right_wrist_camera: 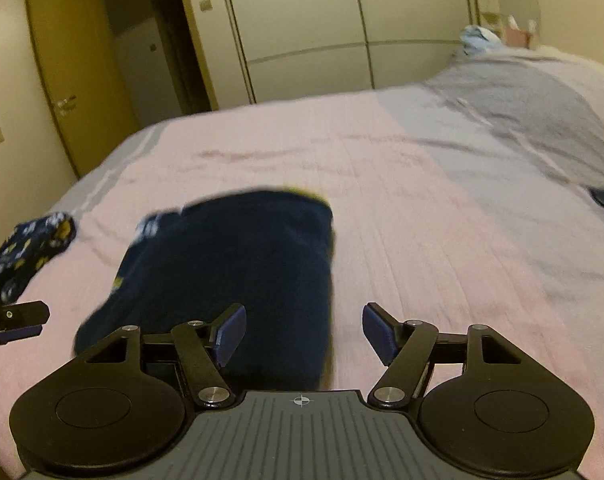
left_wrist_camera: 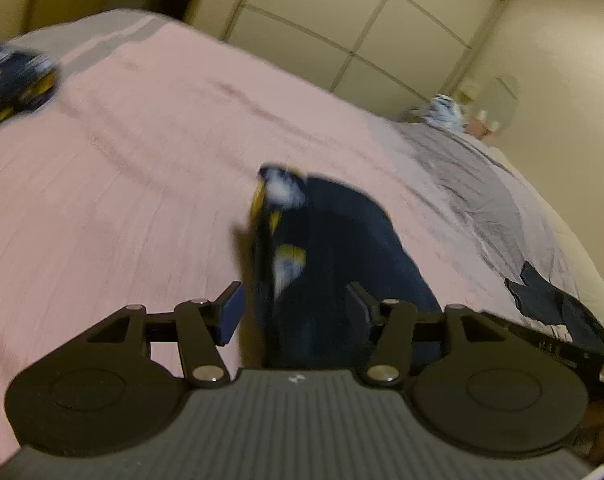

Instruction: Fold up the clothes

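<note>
A dark navy garment (left_wrist_camera: pixel 334 248) with yellow and white print along one edge lies on the pink bedspread (left_wrist_camera: pixel 122 184). My left gripper (left_wrist_camera: pixel 296 312) is open just above its near end, with the cloth lying between the two spread fingers and not pinched. In the right wrist view the same navy garment (right_wrist_camera: pixel 230 264) lies folded lengthwise. My right gripper (right_wrist_camera: pixel 304 336) is open over its near right edge, the left finger over the cloth and the right finger over bare bedspread. The left gripper (right_wrist_camera: pixel 18 320) shows at the left edge.
A second navy patterned garment (right_wrist_camera: pixel 26 248) lies near the bed's left side, also visible as the patterned garment (left_wrist_camera: pixel 14 80). Another dark piece of clothing (left_wrist_camera: pixel 554 300) lies on the grey sheet (right_wrist_camera: pixel 522 112) to the right. Wardrobe doors (right_wrist_camera: pixel 302 24) and an open door (right_wrist_camera: pixel 82 60) stand beyond the bed.
</note>
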A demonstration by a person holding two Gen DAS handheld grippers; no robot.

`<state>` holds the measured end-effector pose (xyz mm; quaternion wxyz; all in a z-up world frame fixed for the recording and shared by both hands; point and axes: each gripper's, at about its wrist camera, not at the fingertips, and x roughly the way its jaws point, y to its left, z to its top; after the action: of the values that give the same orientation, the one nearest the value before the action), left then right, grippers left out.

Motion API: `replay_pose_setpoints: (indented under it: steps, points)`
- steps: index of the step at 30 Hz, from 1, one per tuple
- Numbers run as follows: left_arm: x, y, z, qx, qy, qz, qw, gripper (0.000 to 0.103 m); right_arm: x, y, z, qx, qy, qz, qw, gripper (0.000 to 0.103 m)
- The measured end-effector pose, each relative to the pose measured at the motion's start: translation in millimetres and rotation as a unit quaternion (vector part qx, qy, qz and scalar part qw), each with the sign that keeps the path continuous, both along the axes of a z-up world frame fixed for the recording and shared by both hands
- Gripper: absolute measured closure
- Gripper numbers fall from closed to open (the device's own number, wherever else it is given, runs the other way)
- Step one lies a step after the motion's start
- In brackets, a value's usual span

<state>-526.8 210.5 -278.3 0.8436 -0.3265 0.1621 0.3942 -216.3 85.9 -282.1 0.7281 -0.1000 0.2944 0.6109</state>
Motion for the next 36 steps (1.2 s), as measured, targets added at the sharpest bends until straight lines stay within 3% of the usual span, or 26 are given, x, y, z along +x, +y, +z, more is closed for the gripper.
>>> replay_pose_setpoints:
  steps: [4, 5, 9, 11, 15, 20, 23, 29, 31, 34, 36]
  points:
    - [37, 62, -2, 0.006, -0.012, -0.052, 0.9985, 0.083, 13, 56, -11, 0.009, -0.022, 0.017, 1.000, 0.035]
    - [46, 73, -2, 0.004, -0.010, -0.058, 0.9982, 0.083, 15, 67, -13, 0.000, -0.027, 0.024, 0.999, 0.036]
    - [84, 103, 9, -0.001, 0.021, -0.080, 0.9966, 0.085, 25, 107, -14, -0.039, -0.035, 0.033, 0.998, 0.060]
    - [99, 118, 8, -0.014, 0.032, -0.084, 0.9959, 0.085, 33, 130, -12, -0.053, -0.011, 0.030, 0.998, 0.060]
    - [128, 154, -16, -0.034, 0.076, -0.082, 0.9932, 0.085, 28, 179, -17, -0.070, -0.020, 0.060, 0.996, 0.061]
    - [128, 183, -64, -0.085, 0.080, -0.059, 0.9913, 0.095, 28, 224, -59, -0.127, -0.008, 0.079, 0.989, 0.061]
    - [125, 183, -74, -0.097, 0.087, -0.055, 0.9900, 0.096, 28, 227, -69, -0.150, -0.008, 0.085, 0.985, 0.061]
    - [111, 155, -10, -0.081, 0.103, -0.033, 0.9908, 0.096, 25, 189, -13, -0.138, 0.022, 0.039, 0.989, 0.061]
    - [100, 135, 6, -0.074, 0.101, -0.033, 0.9916, 0.095, 15, 173, -10, -0.148, 0.009, 0.043, 0.988, 0.061]
    - [97, 110, 2, -0.083, 0.111, -0.043, 0.9894, 0.096, -3, 152, -15, -0.170, -0.017, 0.053, 0.984, 0.061]
    - [100, 101, -16, -0.095, 0.114, -0.048, 0.9878, 0.094, -15, 139, -19, -0.184, -0.035, 0.060, 0.980, 0.061]
